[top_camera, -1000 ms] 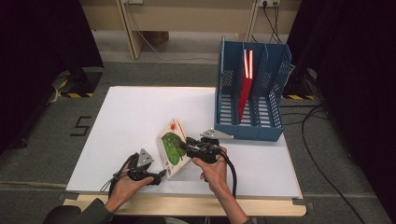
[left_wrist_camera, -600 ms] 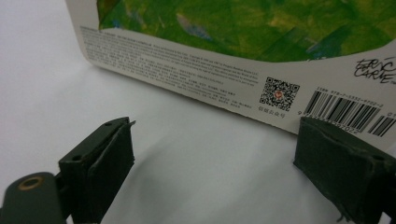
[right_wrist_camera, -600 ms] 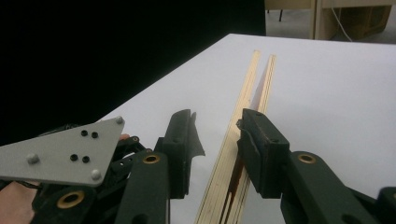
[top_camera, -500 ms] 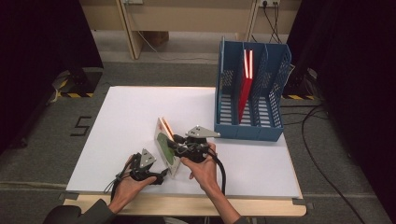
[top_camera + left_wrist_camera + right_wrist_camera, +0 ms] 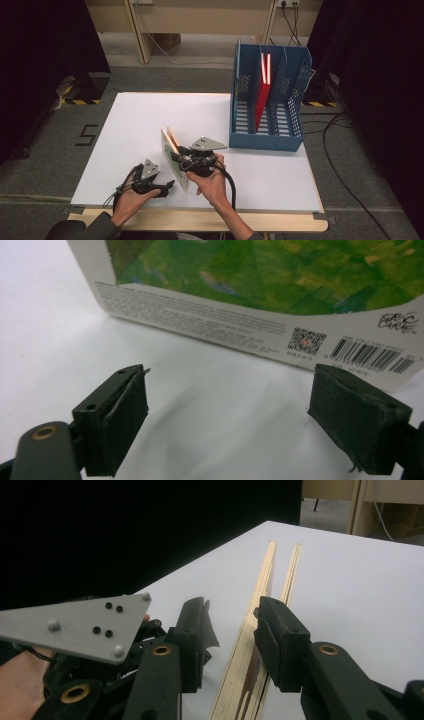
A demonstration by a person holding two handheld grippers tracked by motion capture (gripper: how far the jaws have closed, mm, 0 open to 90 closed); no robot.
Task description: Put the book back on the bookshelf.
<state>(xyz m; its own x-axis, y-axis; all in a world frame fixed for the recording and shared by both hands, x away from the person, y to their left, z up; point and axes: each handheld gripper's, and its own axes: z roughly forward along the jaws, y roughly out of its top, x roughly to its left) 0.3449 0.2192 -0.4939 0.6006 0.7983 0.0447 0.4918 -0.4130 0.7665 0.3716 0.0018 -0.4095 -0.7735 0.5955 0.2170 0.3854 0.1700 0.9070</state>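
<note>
Two grippers work at the table's (image 5: 140,120) near edge. At seven o'clock the left gripper (image 5: 167,186) rests with jaws spread wide, empty, just short of the book (image 5: 170,145). The right gripper (image 5: 179,155) has just been closing and grasps the book, stood on edge. Farther off, at two o'clock, a blue file rack (image 5: 265,137) holds a red book (image 5: 262,95).

Right gripper (image 5: 232,630) jaws straddle upright book (image 5: 260,605) edge-on, white table (image 5: 360,585) beyond; left gripper (image 5: 95,645) beside.

Grey carpet floor (image 5: 45,150), dark curtains (image 5: 45,45) at both sides, pale wooden furniture (image 5: 200,20) behind.
</note>
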